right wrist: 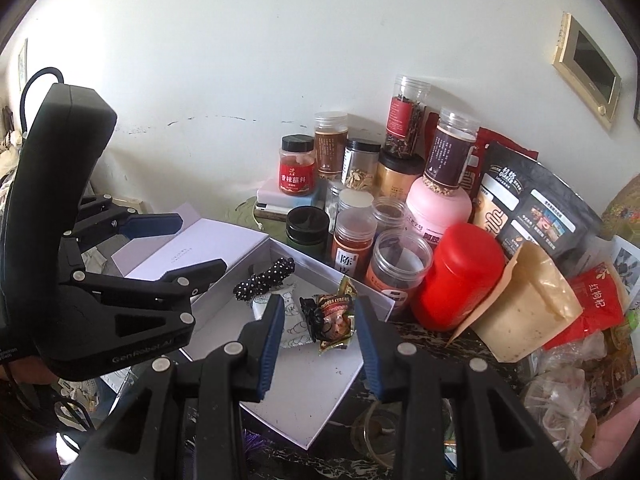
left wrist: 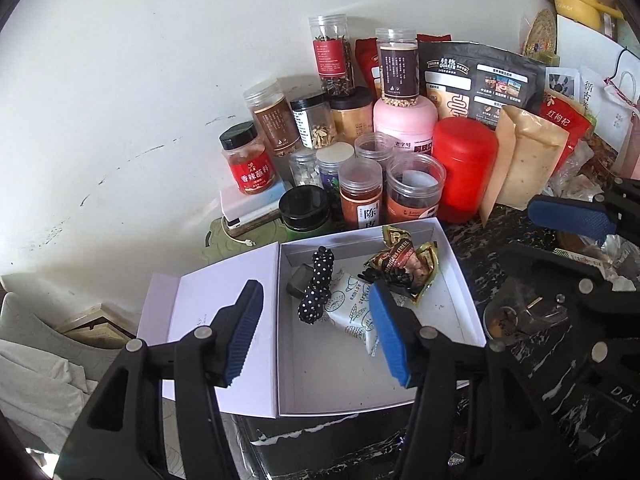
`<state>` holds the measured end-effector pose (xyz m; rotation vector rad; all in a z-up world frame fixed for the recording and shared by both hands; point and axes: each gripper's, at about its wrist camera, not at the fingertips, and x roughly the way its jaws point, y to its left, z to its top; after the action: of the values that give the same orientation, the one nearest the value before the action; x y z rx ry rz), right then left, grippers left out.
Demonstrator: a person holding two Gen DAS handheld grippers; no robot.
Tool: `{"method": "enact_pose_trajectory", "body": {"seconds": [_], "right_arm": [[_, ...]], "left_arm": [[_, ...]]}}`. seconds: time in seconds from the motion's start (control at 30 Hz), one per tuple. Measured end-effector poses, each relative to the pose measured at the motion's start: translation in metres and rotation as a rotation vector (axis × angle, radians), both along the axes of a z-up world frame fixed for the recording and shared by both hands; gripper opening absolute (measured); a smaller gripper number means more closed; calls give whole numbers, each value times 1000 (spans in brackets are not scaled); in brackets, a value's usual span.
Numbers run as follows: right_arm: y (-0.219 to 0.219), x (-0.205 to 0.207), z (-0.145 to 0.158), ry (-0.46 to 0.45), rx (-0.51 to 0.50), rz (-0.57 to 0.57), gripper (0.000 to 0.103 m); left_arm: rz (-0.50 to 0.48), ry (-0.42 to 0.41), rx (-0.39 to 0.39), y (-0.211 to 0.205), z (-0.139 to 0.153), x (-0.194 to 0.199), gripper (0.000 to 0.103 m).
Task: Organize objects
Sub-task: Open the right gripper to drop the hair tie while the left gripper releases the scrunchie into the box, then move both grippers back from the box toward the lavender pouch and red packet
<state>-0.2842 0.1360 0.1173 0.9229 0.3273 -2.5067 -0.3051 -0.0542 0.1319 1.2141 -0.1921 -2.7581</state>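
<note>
White card forms the open box point(left wrist: 460, 276) that sits on the dark marbled tabletop point(left wrist: 516, 240), its hinged lid point(left wrist: 200, 300) folded out flat to one side. Inside lie a black polka-dot hair clip point(left wrist: 316, 284), a small dark block point(left wrist: 300, 280) touching it, a white printed sachet point(left wrist: 352, 312), a black claw clip point(right wrist: 314, 314) and a gold-and-red snack packet point(left wrist: 408, 268), all crowded toward the far end of the box; the near end is bare.

Above the box hangs the left gripper point(left wrist: 316, 332), released, its blue pads spread with nothing between them. Beside it the right gripper point(right wrist: 320, 344) hangs over the box's near corner, jaws parted and empty too.

Behind the box stands a cluster of clear spice jars point(left wrist: 360, 196), a red canister point(left wrist: 464, 164), a pink tub point(left wrist: 404, 120) and a black oat pouch point(left wrist: 480, 80), all against the white wall point(left wrist: 140, 80).
</note>
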Motion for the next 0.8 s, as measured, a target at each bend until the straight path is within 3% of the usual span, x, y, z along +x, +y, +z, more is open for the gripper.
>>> {"method": "enact_pose_trajectory", "body": {"seconds": [0.13, 0.43, 0.8], "right_arm": [[8, 19, 10, 27, -16, 6, 43], [20, 58, 26, 72, -14, 9, 44], [38, 103, 21, 73, -15, -11, 46]], "left_arm": [[1, 18, -2, 7, 13, 18, 59], [-7, 56, -6, 26, 39, 61, 68], [-30, 65, 4, 52, 43, 112, 71]]}}
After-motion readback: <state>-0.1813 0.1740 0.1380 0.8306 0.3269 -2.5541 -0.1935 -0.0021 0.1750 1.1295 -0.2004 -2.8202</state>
